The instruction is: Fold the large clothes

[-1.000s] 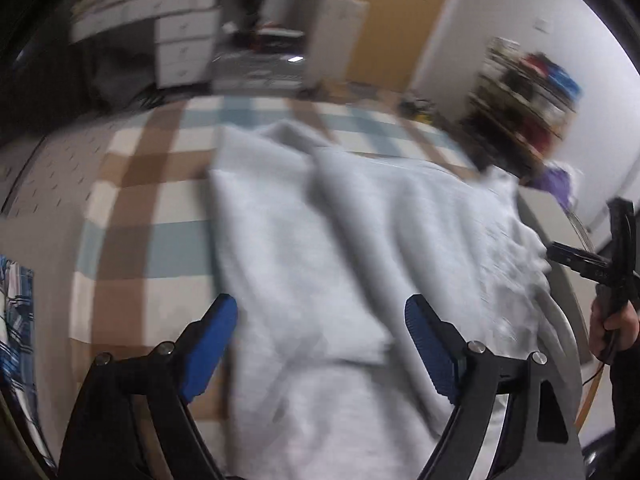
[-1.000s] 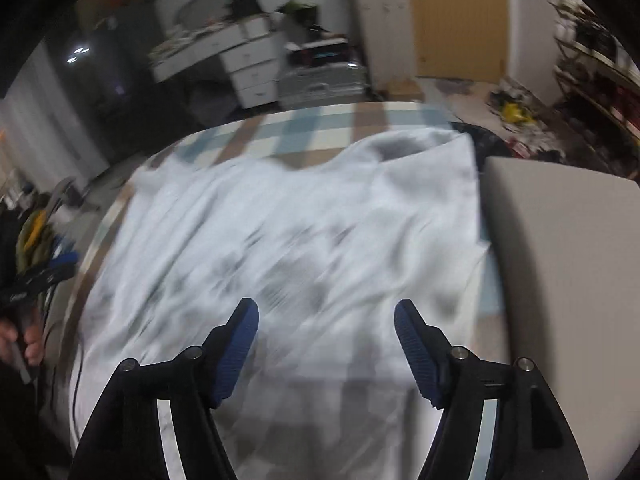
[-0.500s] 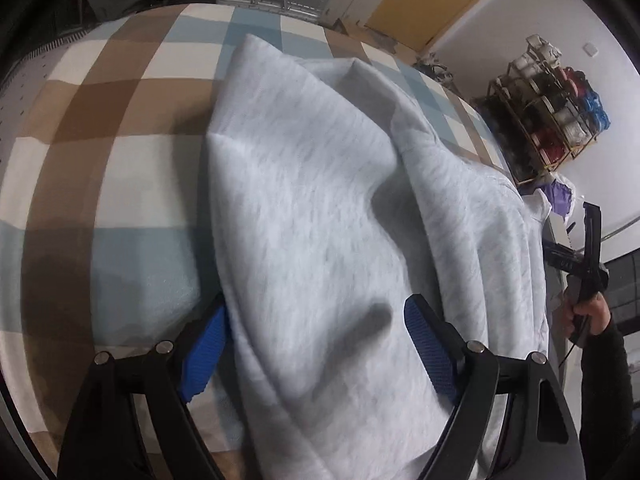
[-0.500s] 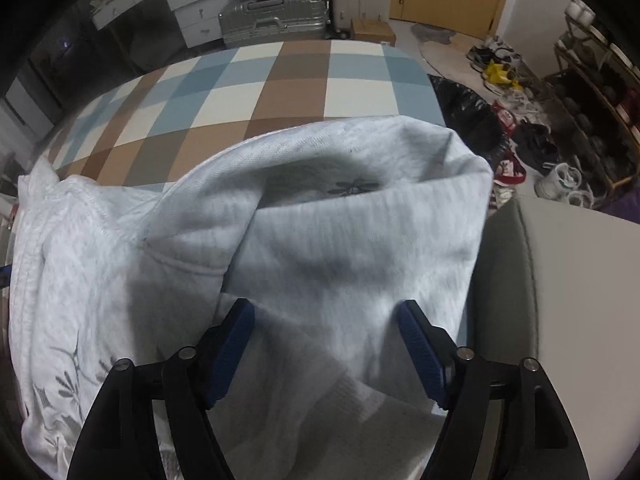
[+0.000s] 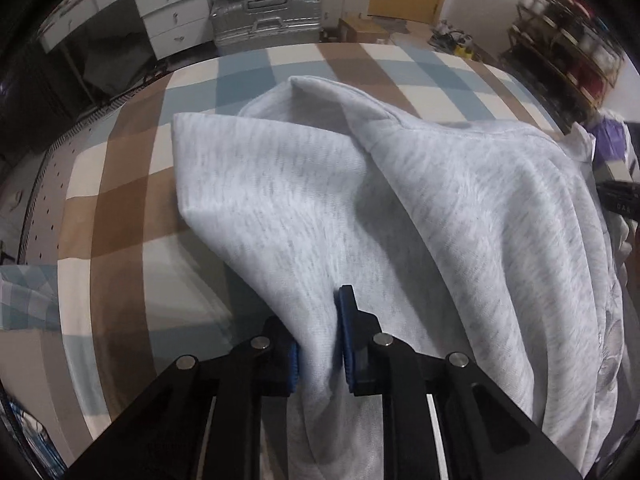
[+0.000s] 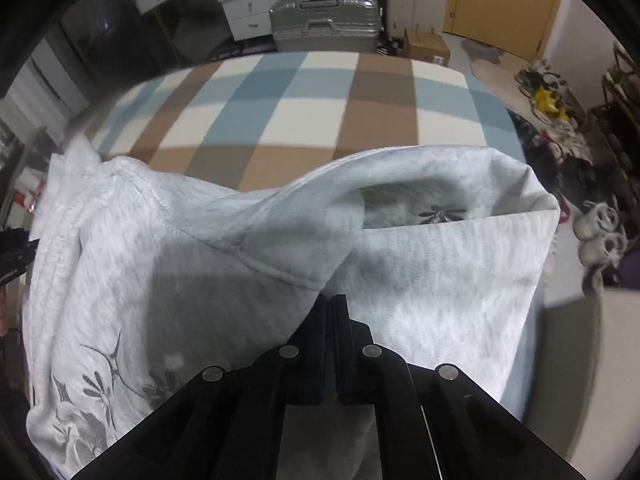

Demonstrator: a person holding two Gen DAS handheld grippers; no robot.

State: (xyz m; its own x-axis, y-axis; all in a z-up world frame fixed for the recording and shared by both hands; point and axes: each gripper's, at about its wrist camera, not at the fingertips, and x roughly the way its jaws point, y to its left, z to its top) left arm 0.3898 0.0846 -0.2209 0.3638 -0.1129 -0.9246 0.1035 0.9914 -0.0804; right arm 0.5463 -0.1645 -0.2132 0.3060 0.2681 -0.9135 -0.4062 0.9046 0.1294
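A large light-grey sweatshirt (image 5: 420,208) lies rumpled on a checked blanket (image 5: 120,208). My left gripper (image 5: 320,320) is shut on a fold of its fabric at the near edge. In the right wrist view the same sweatshirt (image 6: 440,280) shows a dark floral print at lower left and one sleeve folded across. My right gripper (image 6: 330,304) is shut on the sweatshirt near a seam, and the cloth rises toward the jaws. The right gripper's tool shows at the far right edge of the left wrist view (image 5: 620,200).
The blue, brown and white checked blanket (image 6: 300,112) covers the bed. Beyond its far edge stand a silver suitcase (image 6: 324,24), white drawers (image 5: 172,20) and a yellow door (image 6: 508,4). Shoes and clutter (image 6: 592,224) lie on the floor at right. A grey cushion (image 6: 624,360) sits near right.
Both grippers went from wide open above the sweatshirt to shut on its fabric. Both cameras moved closer to the cloth.
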